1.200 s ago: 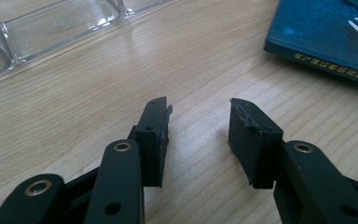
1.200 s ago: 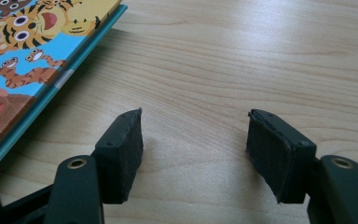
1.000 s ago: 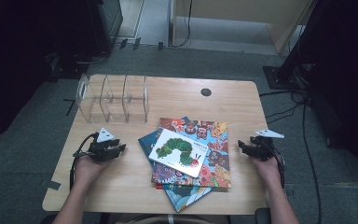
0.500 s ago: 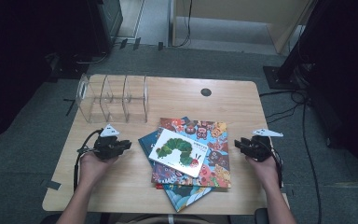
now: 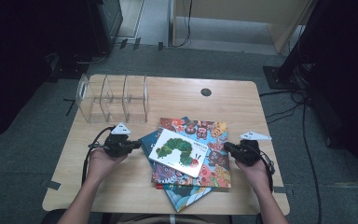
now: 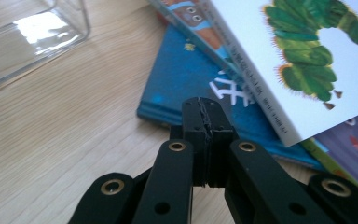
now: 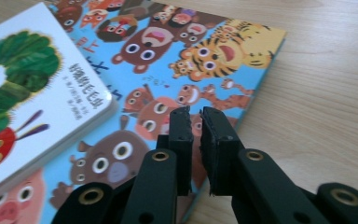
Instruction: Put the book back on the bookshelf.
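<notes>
On the pale wood-grain table, with its rounded corners and a small dark round grommet near the far edge, lay a loose pile of flat, glossy picture books. Largest was the square animal book, its cover crowded with cartoon faces; from beneath it a blue book poked out towards the near edge. On top lay the smaller, thick white caterpillar book, a board book with rounded corners and a green segmented caterpillar, turned askew. At the far left stood a clear acrylic rack, smooth and boxy, split by upright dividers into slots.

The left gripper hovered just beside the pile's left edge; in the left gripper view its matte black jaws were pressed flat together with nothing between them, having just closed. The right gripper sat over the animal book's right edge; in the right gripper view its rough-edged pads stood a narrow slit apart, holding nothing, the jaws having just been closing. Each carried a grey triangular plate.
</notes>
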The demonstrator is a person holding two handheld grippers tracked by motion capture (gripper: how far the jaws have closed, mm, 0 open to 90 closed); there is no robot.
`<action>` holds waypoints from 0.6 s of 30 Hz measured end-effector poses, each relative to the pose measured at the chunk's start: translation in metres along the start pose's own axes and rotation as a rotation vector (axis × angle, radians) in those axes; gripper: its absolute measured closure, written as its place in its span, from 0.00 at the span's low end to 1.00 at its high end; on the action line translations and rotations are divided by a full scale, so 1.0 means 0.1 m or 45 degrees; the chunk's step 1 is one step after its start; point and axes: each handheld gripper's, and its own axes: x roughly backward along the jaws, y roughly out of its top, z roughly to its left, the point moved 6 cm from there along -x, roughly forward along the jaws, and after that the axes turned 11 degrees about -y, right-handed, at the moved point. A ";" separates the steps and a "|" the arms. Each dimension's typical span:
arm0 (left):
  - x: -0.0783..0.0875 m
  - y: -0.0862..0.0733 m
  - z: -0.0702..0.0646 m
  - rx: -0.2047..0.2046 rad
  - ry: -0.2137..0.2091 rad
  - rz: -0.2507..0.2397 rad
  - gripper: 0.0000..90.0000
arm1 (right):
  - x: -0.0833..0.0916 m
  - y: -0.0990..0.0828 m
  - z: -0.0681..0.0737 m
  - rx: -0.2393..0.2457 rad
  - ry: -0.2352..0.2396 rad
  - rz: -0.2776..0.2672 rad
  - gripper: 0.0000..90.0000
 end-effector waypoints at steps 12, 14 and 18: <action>-0.18 0.08 -0.06 -0.036 -0.072 0.018 1.00 | 0.04 -0.08 0.27 0.119 0.044 -0.006 1.00; -0.20 0.08 -0.06 -0.039 -0.082 0.034 1.00 | 0.04 -0.09 0.33 0.135 0.057 -0.014 1.00; -0.22 0.08 -0.06 -0.026 -0.120 0.028 1.00 | 0.01 -0.11 0.46 0.117 0.107 0.001 1.00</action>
